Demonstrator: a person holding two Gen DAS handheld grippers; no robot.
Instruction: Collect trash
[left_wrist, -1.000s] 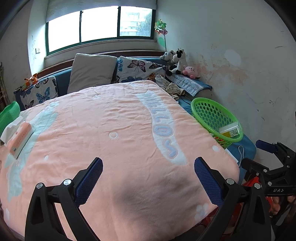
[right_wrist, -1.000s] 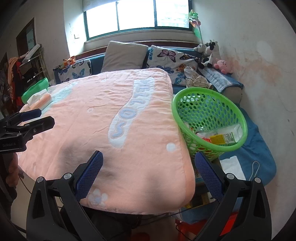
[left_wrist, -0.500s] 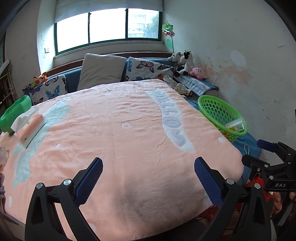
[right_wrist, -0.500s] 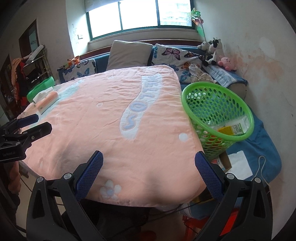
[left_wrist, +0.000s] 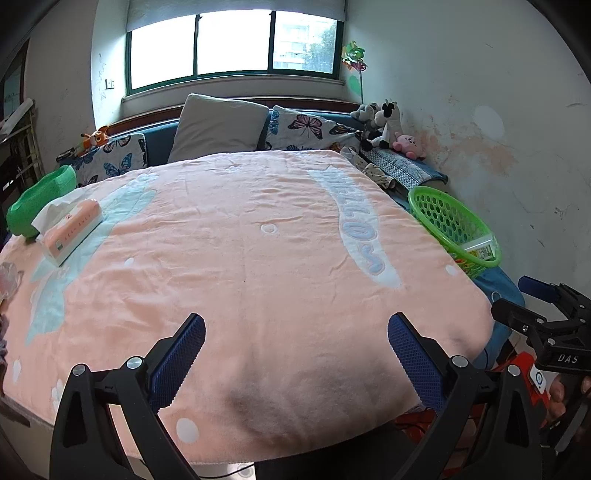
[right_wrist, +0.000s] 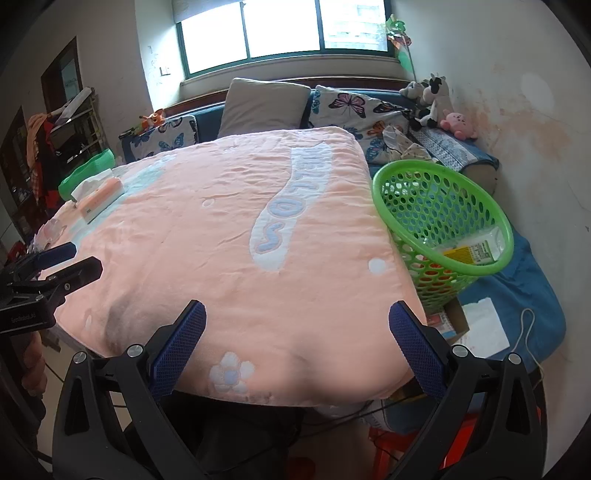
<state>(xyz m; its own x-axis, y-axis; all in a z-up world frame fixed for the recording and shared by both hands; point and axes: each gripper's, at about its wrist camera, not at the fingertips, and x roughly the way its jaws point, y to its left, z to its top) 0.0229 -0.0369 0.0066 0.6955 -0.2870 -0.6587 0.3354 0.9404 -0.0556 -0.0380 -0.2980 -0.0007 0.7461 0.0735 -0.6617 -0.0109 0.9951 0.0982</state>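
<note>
A green perforated basket (right_wrist: 439, 206) stands at the right edge of the pink blanket-covered table (right_wrist: 229, 236) and holds a white and yellow packet (right_wrist: 476, 249). The basket also shows in the left wrist view (left_wrist: 450, 221). My left gripper (left_wrist: 295, 343) is open and empty over the table's near edge. My right gripper (right_wrist: 297, 332) is open and empty over the near right corner, short of the basket. Crumpled pale wrappers (right_wrist: 50, 230) lie at the table's left edge, also in the left wrist view (left_wrist: 9, 277).
A pink tissue box (left_wrist: 70, 230) and a green tub (left_wrist: 38, 199) sit at the table's far left. Pillows (left_wrist: 218, 125) and plush toys (left_wrist: 384, 122) line the sofa behind. A blue cushion (right_wrist: 517, 295) with papers lies under the basket. A cluttered shelf (right_wrist: 55, 140) stands left.
Both grippers have pulled back and risen from the table, so more of the blanket and its near edge shows. Both stay open and empty.
</note>
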